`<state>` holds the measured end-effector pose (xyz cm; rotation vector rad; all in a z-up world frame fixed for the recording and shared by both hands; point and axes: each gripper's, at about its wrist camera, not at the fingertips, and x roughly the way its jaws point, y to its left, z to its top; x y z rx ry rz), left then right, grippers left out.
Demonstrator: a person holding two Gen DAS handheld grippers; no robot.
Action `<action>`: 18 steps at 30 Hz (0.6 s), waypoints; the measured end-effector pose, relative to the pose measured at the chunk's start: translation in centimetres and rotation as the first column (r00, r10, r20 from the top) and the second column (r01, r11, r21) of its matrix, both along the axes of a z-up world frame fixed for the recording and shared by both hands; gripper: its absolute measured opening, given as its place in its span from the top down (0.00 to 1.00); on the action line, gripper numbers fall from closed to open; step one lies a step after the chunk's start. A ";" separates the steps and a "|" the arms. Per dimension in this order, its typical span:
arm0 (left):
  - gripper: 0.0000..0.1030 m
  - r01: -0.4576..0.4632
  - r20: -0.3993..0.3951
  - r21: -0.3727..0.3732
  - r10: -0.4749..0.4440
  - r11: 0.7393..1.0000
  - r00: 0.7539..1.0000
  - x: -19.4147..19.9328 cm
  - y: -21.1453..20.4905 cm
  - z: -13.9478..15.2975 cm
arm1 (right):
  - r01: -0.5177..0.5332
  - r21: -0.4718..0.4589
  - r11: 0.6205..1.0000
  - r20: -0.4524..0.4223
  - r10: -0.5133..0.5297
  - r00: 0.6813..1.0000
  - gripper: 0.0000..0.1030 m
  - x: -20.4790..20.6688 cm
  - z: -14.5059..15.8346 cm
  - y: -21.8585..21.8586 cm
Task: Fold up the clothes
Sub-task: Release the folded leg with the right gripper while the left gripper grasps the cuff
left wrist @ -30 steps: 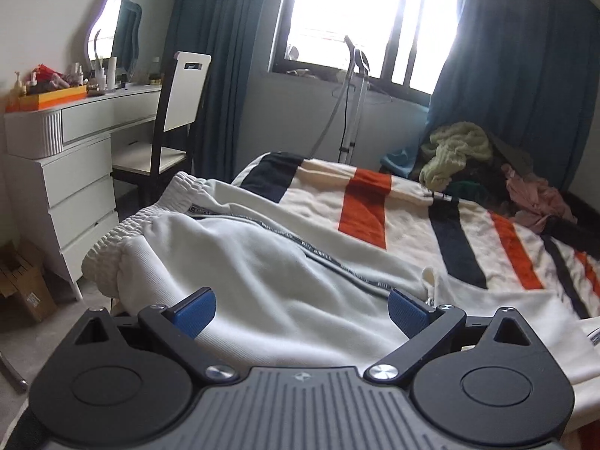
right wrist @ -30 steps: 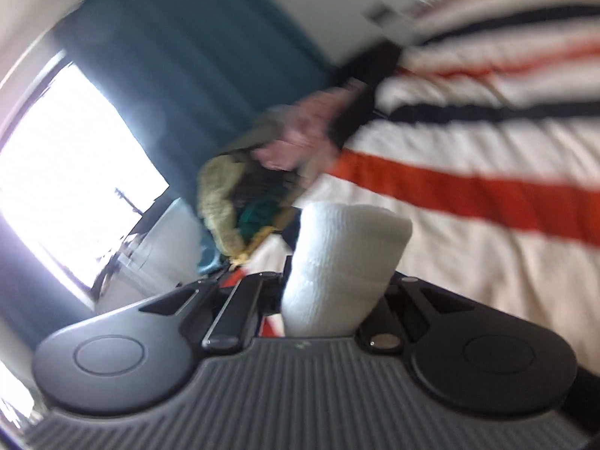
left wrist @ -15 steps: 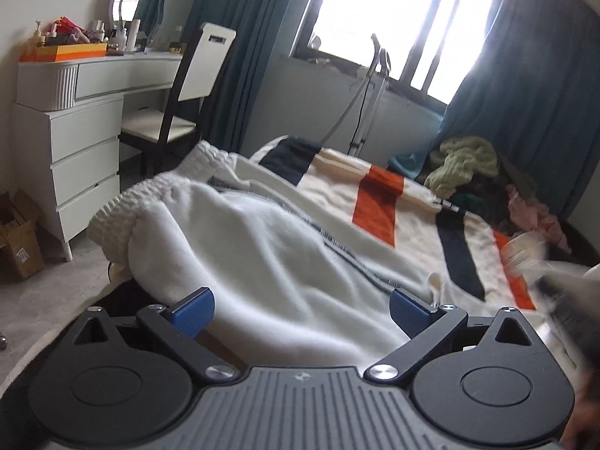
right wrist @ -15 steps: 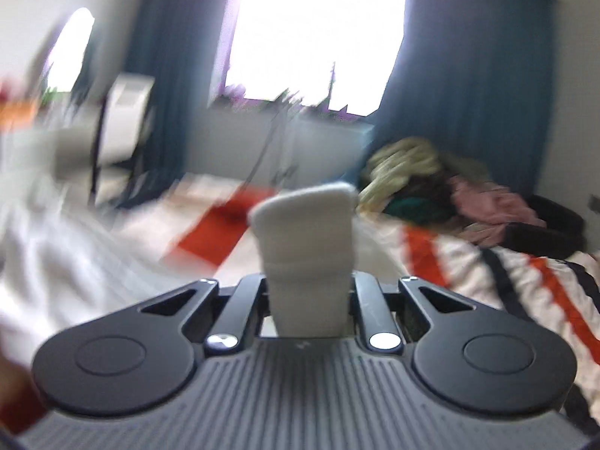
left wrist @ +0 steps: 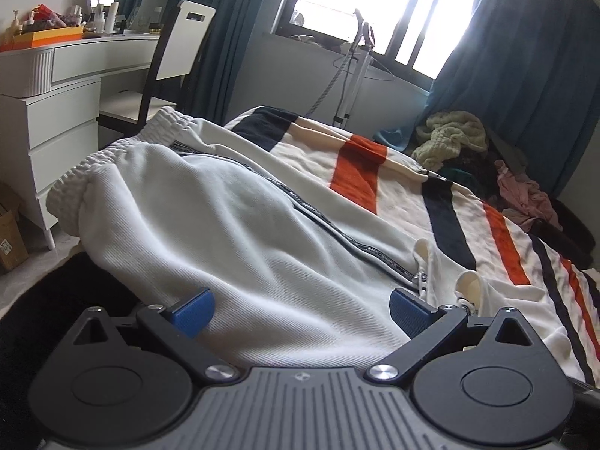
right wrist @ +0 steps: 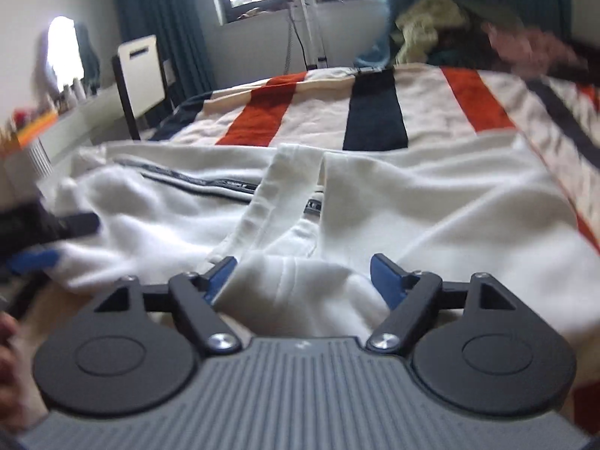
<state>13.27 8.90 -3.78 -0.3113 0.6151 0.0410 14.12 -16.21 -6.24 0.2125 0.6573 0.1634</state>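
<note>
White sweatpants are spread on the striped blanket, waistband hanging toward the dresser. Left claw is wide open with the fabric lying between its blue pads, not pinched. Right claw is open too, a bunched cuff sitting loose between its fingers. Ahead of both: clothes pile, chair, garment steamer by the window.

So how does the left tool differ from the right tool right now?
The left tool stands wider open than the right tool. The left tool sits over a smooth, flat stretch of the white trousers, near the elastic waistband; the right tool sits over a bunched-up fold. Both are open, with blue pads either side of white cloth, gripping nothing.
</note>
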 end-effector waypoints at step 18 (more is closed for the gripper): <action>0.02 0.132 0.019 0.127 -0.135 0.983 0.991 -1.7 -4.4 0.3 | 0.239 0.035 0.970 -0.144 -0.232 0.962 0.23 -2.6 -1.4 -4.8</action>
